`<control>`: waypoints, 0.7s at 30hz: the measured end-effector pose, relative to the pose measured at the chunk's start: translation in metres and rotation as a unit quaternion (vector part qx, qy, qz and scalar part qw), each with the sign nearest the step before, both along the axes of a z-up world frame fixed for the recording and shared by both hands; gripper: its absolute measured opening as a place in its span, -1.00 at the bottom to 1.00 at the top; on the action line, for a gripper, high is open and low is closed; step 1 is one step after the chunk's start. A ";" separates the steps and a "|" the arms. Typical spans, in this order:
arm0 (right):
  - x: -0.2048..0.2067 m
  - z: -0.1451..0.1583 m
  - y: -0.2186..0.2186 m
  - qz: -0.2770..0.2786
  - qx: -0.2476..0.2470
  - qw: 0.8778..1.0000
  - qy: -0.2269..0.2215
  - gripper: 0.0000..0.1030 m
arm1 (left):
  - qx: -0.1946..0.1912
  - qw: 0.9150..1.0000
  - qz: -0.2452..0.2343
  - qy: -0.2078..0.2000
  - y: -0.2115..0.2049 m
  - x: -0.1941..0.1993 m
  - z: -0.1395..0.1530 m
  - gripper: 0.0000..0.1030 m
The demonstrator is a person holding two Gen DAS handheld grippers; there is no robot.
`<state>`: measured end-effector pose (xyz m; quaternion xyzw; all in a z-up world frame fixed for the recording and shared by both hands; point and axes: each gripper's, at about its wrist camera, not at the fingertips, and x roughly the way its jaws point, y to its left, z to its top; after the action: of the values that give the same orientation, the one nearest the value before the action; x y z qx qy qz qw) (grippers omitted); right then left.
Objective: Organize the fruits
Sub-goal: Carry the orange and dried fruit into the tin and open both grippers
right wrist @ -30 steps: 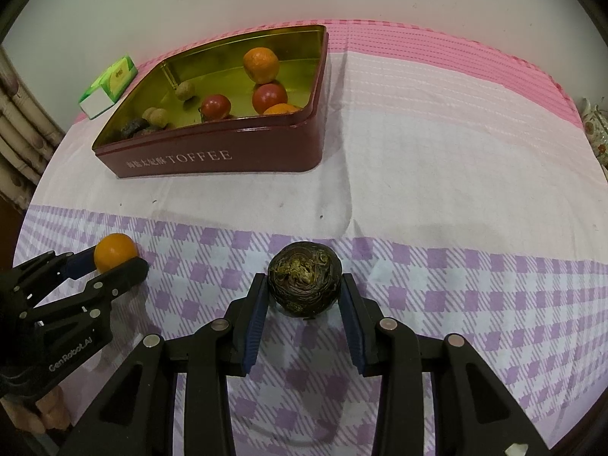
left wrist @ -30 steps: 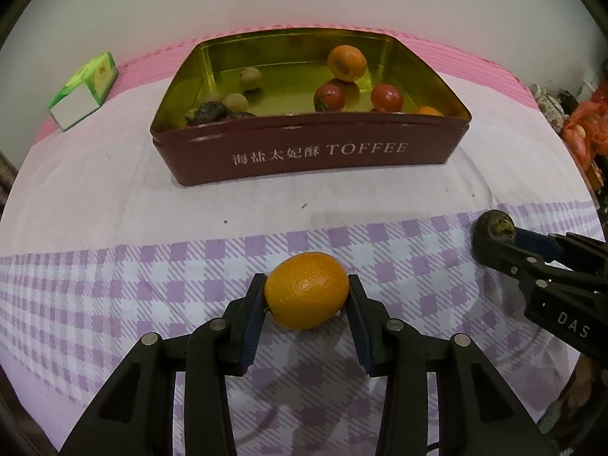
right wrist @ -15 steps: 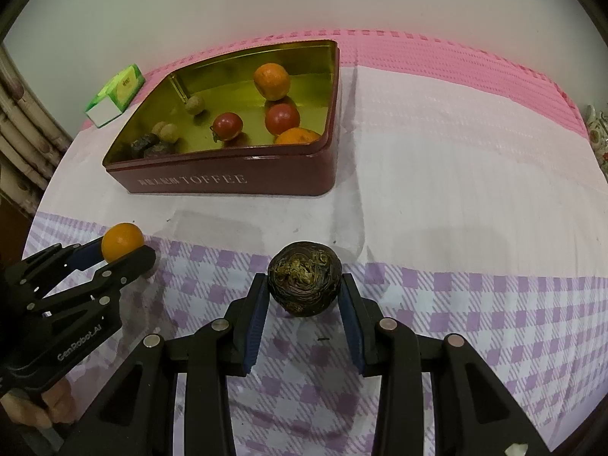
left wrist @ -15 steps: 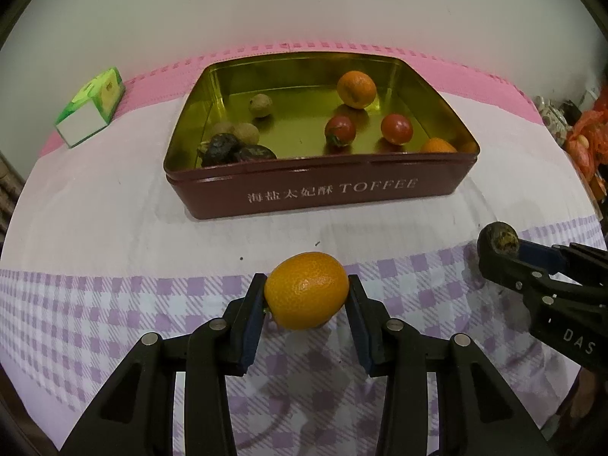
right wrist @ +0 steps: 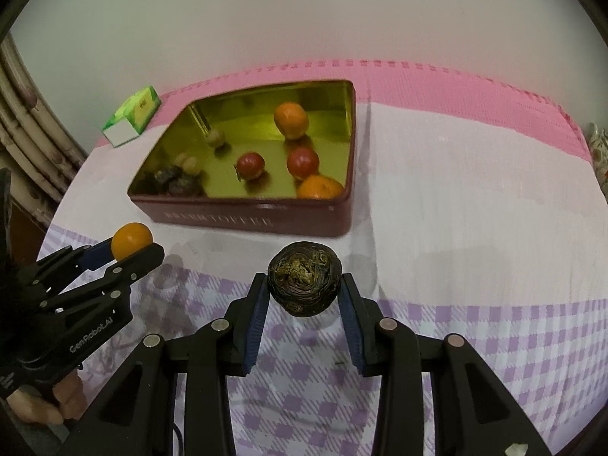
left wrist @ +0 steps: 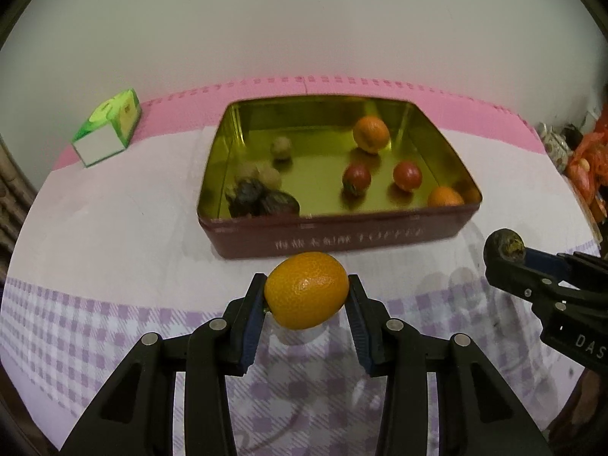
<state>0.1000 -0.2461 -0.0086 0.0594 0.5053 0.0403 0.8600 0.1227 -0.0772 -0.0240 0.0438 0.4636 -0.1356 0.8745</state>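
Ahead of both my jaws sits the toffee tin (left wrist: 342, 241), maroon outside and gold inside, open-topped. In it I count a large orange (left wrist: 371, 135) toward the far right, two red tomatoes (left wrist: 356, 178) side by side nearer the middle, a smaller orange (left wrist: 444, 197) tucked in the near right corner, a few pale round fruits (left wrist: 280, 147) on the left, and dark wrinkled fruits (left wrist: 262, 199) clustered in the near left corner. My left gripper (left wrist: 306, 298) is clamped on an orange kumquat-shaped fruit (left wrist: 306, 295), held above the cloth just short of the tin's near wall. My right gripper (right wrist: 303, 288) is closed around a dark mottled round fruit (right wrist: 303, 283), also off the surface, near the tin's near right corner. Under my jaws the tablecloth (right wrist: 494, 228) runs purple check, then plain pale, then pink at the far edge. A green and white carton (left wrist: 108, 129) lies beyond the tin to my left, and a blank pale wall (left wrist: 304, 30) rises behind.
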 end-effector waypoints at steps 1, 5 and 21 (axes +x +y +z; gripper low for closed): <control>0.002 0.003 0.001 0.002 -0.001 1.000 -0.004 -0.33 | -0.001 1.000 0.002 -0.003 0.001 0.002 0.002 -0.18; 0.011 0.012 0.005 0.007 -0.002 1.000 -0.016 -0.33 | -0.002 1.000 0.010 -0.014 0.005 0.010 0.011 -0.18; 0.049 0.013 0.020 0.029 -0.016 0.999 -0.027 -0.33 | -0.013 0.999 0.043 -0.008 0.021 0.059 0.018 -0.18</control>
<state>0.1494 -0.2262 0.0040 0.0296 0.4841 0.0581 0.8726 0.1817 -0.0563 -0.0063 0.0132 0.4566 -0.1033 0.8836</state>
